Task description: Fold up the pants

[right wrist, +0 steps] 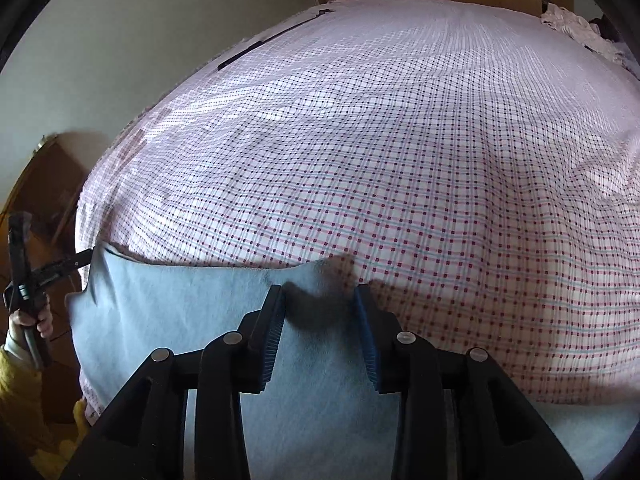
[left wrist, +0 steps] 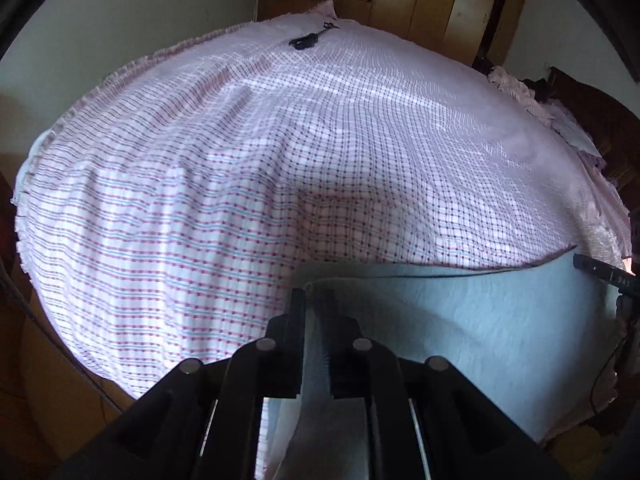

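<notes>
Fold-carrying step, judged: light-blue pants (left wrist: 460,320), filling the lower right of the left view over the checked bedsheet (left wrist: 240,160), are pinched at a corner by the clenched left gripper (left wrist: 314,300), while the right gripper (right wrist: 320,300) gapes astride their far edge at lower centre, needing closure before lifting.

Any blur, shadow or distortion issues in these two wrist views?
Left wrist: heavy fisheye bulge on the bedsheet, dark vignette corners, left gripper soft-edged, pants washed pale. Right wrist: same bulge, right gripper casts a dark shadow on the pants, sheet pattern sharp.
</notes>
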The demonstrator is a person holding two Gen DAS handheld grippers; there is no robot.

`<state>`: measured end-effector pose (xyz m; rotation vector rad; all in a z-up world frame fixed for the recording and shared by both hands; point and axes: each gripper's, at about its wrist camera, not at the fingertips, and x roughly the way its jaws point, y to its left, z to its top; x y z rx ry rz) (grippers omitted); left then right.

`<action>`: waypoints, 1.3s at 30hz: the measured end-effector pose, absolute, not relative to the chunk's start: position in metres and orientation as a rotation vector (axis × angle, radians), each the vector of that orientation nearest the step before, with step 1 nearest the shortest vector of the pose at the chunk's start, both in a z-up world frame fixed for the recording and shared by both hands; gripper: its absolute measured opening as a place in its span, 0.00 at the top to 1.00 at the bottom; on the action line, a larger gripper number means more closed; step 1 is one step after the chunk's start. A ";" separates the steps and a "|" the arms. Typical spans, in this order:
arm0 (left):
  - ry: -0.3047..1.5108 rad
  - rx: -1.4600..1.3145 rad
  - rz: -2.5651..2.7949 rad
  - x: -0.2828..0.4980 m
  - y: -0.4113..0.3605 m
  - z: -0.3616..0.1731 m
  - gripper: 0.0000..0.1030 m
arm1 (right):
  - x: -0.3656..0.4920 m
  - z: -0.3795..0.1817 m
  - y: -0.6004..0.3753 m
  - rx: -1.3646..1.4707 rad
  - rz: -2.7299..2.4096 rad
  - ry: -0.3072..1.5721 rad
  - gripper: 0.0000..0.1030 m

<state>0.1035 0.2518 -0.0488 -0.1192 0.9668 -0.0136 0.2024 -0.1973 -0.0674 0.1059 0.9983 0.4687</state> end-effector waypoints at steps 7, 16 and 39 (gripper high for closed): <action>0.979 -0.150 -0.057 0.110 0.248 -0.053 0.79 | 0.200 -0.066 -0.196 0.091 0.476 0.994 0.73; 0.995 -0.216 -0.027 0.105 0.250 -0.057 0.74 | 0.198 -0.064 -0.195 0.083 0.480 0.989 0.73; 0.934 -0.259 0.054 0.101 0.233 -0.068 0.97 | 0.203 -0.063 -0.182 0.042 0.525 0.985 0.79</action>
